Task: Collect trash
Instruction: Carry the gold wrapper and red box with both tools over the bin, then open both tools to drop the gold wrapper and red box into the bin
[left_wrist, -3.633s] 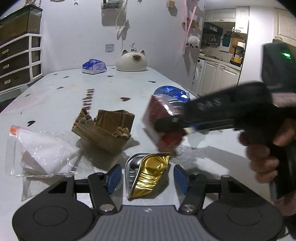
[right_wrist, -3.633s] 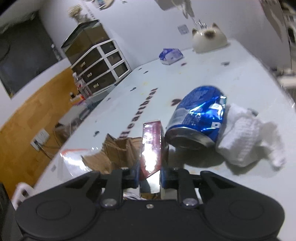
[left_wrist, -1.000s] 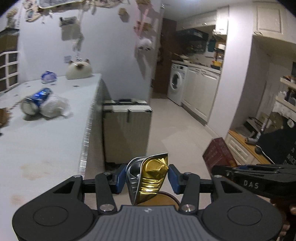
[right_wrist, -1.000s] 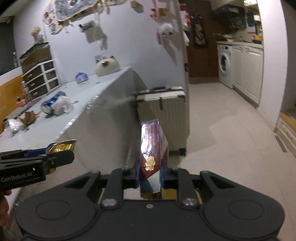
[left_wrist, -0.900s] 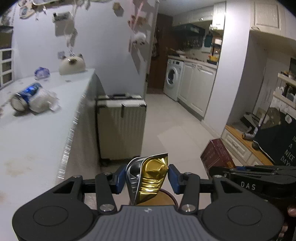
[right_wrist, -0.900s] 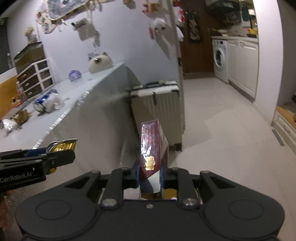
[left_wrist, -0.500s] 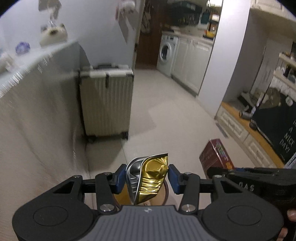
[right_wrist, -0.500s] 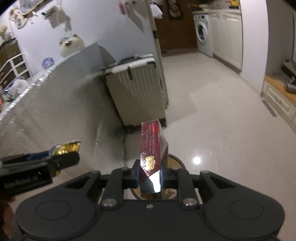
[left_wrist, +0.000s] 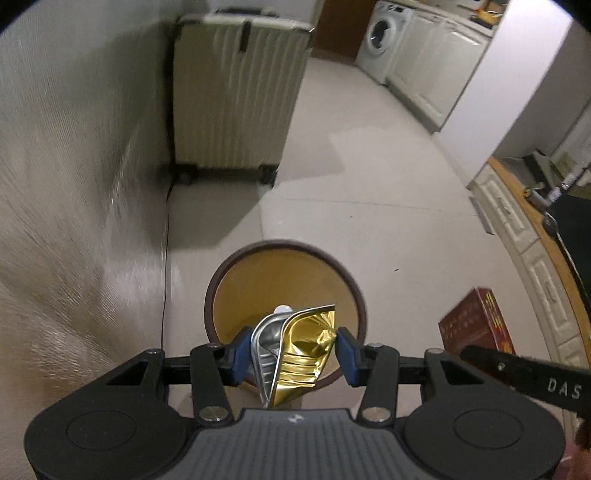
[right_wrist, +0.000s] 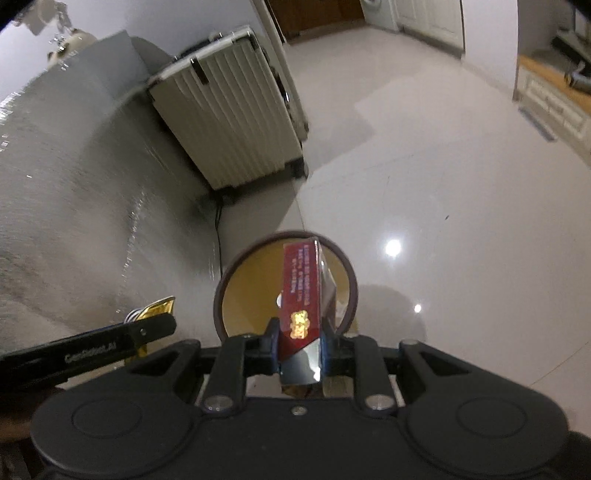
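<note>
Gold foil cup, clamped in the left gripper, now hangs over the bin, which half a second ago lay mostly hidden below. A small white scrap shows inside the bin. Right gripper fingers pinch the red box above the bin's mouth.

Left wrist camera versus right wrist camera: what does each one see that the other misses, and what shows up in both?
Only the left wrist view shows the washing machine in the far kitchen, and the wide silver-and-gold face of the crushed foil wrapper pinched in the left gripper.

Only the right wrist view shows bright light spots reflected on the floor, and the gold emblem on the red box clamped in the right gripper.

Both show the round brown-rimmed bin below, the ribbed suitcase, and each other's load.
</note>
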